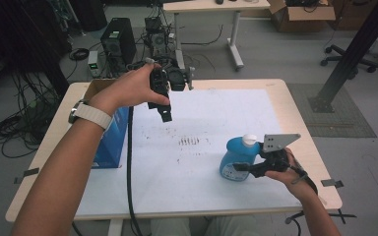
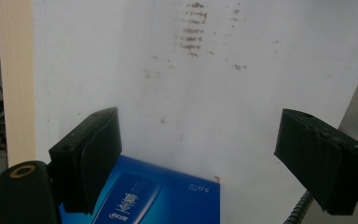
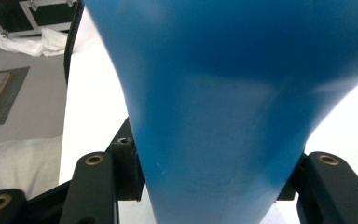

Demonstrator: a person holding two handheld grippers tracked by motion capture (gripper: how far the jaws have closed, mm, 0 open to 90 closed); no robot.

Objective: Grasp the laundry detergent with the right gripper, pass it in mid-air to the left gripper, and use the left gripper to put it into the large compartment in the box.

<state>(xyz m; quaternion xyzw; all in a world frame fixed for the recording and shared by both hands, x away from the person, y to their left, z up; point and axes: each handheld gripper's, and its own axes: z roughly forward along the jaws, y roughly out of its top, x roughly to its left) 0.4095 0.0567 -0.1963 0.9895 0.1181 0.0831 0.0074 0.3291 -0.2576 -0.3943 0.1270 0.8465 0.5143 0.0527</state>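
Right gripper (image 1: 250,167) has its fingers clamped on the narrowing neck of the blue plastic bottle with white cap (image 1: 237,156), upright on the white-covered table (image 1: 216,118), right front. Left gripper (image 1: 163,109) hovers, fingers apart, above the blue carton (image 1: 109,142). Risk: the tapered, smooth neck may slip or the bottle tip when lifted.

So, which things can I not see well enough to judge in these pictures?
- Blue bottle label: too small in the high view; in the right gripper view the bottle is too close, its cap cut off by the top edge.
- Blue box: the forearm covers part of it in the high view; the bottom edge and the left gripper cut it in the left gripper view, and its print is too small to read.
- Right gripper: the bottle hides its fingertips.
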